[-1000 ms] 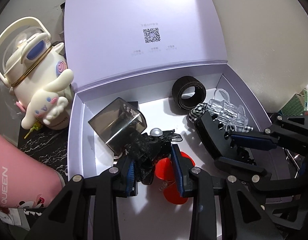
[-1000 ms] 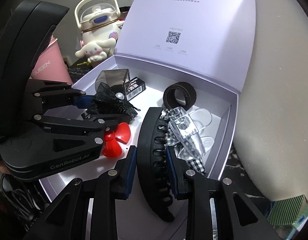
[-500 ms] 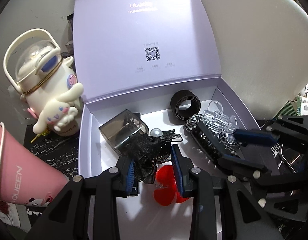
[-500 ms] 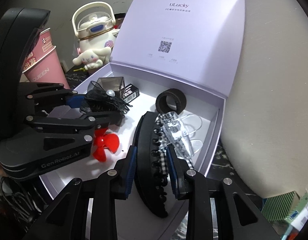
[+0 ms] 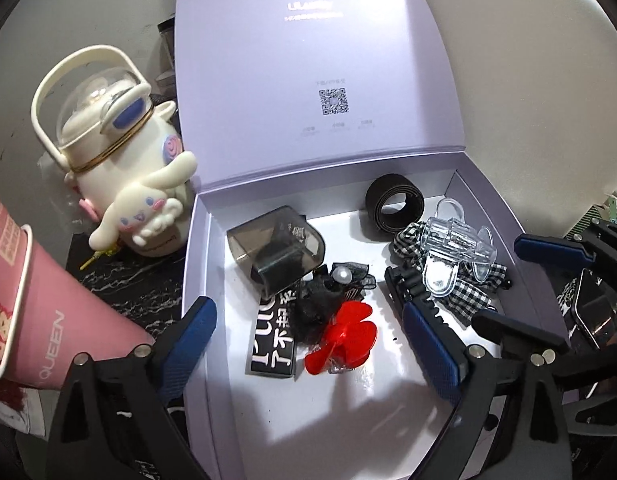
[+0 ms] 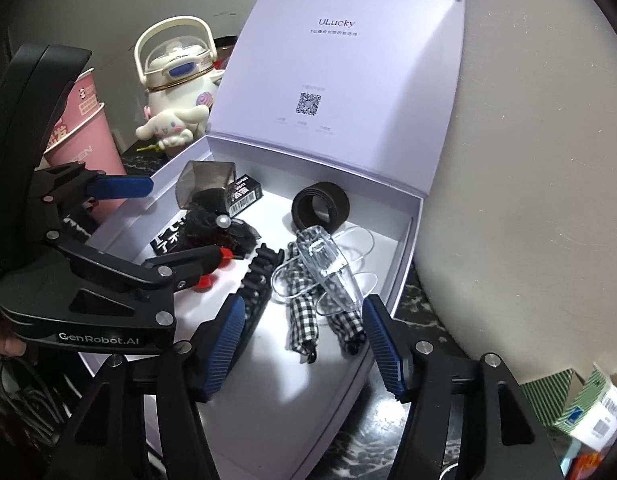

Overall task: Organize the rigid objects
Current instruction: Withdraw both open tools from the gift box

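We see a dark marbled tabletop (image 5: 120, 284) carrying everything. On it sits an open lilac box (image 5: 204, 248), its lid (image 5: 308, 60) standing upright at the back. Left of the box stand a cream bottle (image 5: 120, 176) with a plush dog on its front and, nearer us, a pink cup (image 5: 48, 320), just beside the box's left wall. In the right wrist view the tabletop (image 6: 416, 304) shows again along the box's right wall, touching a large white cushion (image 6: 528, 200). A green-striped carton (image 6: 568, 404) lies at the lower right, near the cushion; we cannot tell whether they touch.
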Available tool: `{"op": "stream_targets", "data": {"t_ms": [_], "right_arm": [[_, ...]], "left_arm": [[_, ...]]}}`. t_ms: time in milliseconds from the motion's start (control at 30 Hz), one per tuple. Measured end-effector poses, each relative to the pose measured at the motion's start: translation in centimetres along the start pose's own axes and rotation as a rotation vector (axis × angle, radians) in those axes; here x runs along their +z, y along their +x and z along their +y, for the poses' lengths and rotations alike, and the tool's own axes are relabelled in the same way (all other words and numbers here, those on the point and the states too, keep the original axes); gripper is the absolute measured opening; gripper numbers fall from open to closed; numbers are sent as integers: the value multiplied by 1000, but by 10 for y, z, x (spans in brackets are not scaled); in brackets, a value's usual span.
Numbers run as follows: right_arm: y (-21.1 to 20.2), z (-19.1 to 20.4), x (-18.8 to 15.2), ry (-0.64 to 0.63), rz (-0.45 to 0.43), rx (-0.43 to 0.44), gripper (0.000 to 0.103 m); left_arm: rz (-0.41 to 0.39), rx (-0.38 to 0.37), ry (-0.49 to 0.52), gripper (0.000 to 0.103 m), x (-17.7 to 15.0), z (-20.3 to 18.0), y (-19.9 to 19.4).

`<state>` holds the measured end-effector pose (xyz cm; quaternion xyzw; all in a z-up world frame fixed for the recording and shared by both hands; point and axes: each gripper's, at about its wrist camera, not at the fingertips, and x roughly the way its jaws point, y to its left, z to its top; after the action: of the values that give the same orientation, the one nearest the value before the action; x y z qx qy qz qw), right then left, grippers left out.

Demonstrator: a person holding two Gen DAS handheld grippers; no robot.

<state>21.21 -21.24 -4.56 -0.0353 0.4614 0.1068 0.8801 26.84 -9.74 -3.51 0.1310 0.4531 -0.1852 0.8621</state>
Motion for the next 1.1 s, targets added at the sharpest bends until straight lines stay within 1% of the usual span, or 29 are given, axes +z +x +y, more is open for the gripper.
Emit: {"op": "stream_targets", "data": {"t_ms": [233,400,533,667,767,833,967,1033,1100], "right_arm": [[-5,1,1,3,-10,-5,62],[-14,5,1,-1,-26,-11,62],[-24,8,0,1,-46,-14,66],[-36,11,0,4,-65,-27,70],[-46,12,0,12,-81,-32,74],[-54,13,-1,18,-97,-32,81],[-73,17,-3,20,-127,-48,83],[-79,18,-3,20,-139,-51,87],[-88,20,-6,24,-156,-55,87]], "left_arm": [[-9,10,-14,95,-3,7,-10],[-20,20,-18,95,-3,14,-26],[-30,31,-24,95,-5,16,-40],[-51,53,-31,96,-9,18,-65],[-70,62,-36,102,-11,21,-78],[-79,62,-38,102,-13,22,-86],[-99,70,-47,102,-17,22,-97],[-113,78,-50,102,-21,22,-105],[-130,82,-53,102,-25,20,-115]]}}
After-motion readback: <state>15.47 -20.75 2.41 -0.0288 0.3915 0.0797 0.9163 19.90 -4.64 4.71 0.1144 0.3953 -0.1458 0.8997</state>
